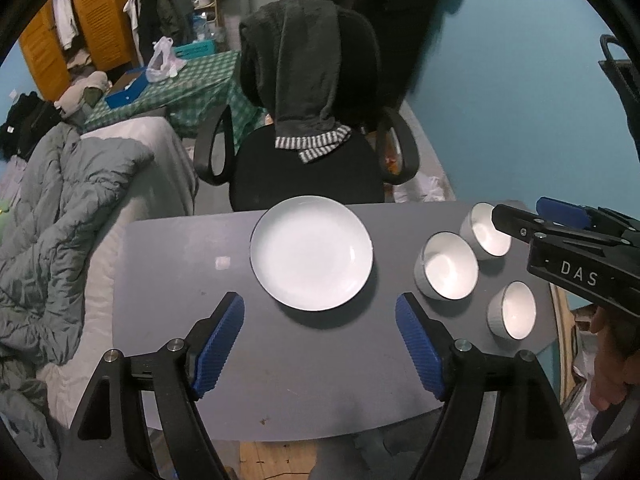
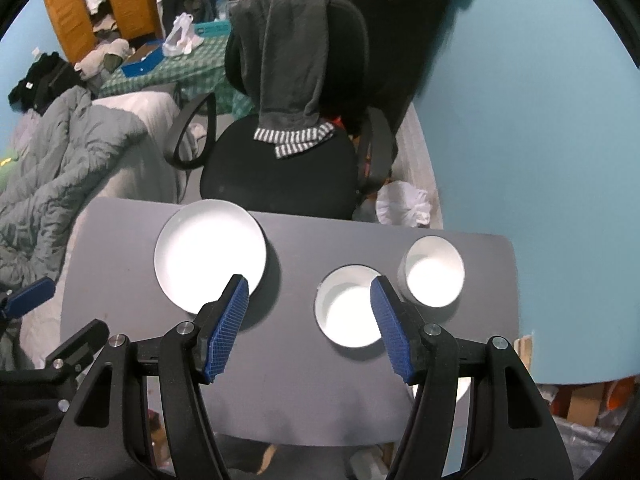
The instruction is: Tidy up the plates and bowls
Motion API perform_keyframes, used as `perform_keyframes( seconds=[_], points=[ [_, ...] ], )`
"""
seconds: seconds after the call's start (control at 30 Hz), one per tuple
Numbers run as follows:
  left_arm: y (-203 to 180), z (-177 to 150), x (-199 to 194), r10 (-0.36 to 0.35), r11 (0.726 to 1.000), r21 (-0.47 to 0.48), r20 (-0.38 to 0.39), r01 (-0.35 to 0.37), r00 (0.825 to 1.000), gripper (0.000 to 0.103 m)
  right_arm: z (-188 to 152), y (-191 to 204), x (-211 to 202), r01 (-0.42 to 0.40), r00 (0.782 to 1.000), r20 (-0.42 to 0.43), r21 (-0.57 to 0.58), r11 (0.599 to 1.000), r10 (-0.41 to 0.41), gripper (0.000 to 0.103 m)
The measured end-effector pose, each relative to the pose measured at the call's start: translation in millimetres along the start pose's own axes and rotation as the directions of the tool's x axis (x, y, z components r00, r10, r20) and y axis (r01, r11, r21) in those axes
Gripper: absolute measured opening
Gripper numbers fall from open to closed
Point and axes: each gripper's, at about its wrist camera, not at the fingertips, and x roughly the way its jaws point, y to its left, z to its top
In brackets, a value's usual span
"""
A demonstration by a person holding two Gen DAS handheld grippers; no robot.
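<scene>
Both tongs are held above a grey desk (image 1: 168, 320), pointing steeply down at it. Left tongs (image 1: 320, 346) are spread wide, with nothing between the blue ribbed pads (image 1: 218, 346); only bare desk is seen in the gap. Right tongs (image 2: 308, 328) are parted somewhat less and are also empty, their pads clear of the dishes below.

One white plate (image 1: 312, 253) is set at the far edge of the desk, near the middle, just beyond the left tongs. Three white bowls are grouped to the right of it, apart from the plate. A middle bowl (image 1: 447, 265) lies nearest the plate, a far bowl (image 1: 482, 236) is just beside it toward the back edge, and a near bowl (image 1: 513, 310) sits close to the right front edge. Whether the middle and far bowls touch cannot be told. All are upright and look empty.

From the left wrist view, the right tongs are seen entering at the right, over the far bowl. A black chair (image 2: 280, 168) draped with a dark towel (image 2: 292, 60) is placed behind the desk, and a bed (image 1: 132, 184) with a grey duvet lies at the left.
</scene>
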Motion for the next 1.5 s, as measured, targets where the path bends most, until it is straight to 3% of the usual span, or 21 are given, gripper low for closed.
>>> perform_keyframes(
  seconds=[0.23,0.5,1.0,1.5],
  points=[
    [-9,-4,-12,-0.028,1.0,0.005,0.017,0.028,0.999,0.079,-10,-17,-20,-0.016,1.0,0.011,0.057,0.998,0.016,0.063],
    [-28,-12,-3,-0.079,0.997,0.009,-0.021,0.079,0.997,0.08,-21,-36,-31,-0.007,1.0,0.009,0.116,0.993,0.006,0.063],
    [-78,-7,11,-0.144,0.984,0.098,-0.067,0.15,0.987,0.08,-66,-121,-36,0.05,0.997,-0.069,0.328,0.943,-0.029,0.067],
    [-127,10,39,-0.2,0.966,0.14,-0.132,0.218,0.971,0.08,-81,-170,-24,0.092,0.991,-0.123,0.386,0.918,-0.048,0.067]
  ],
)
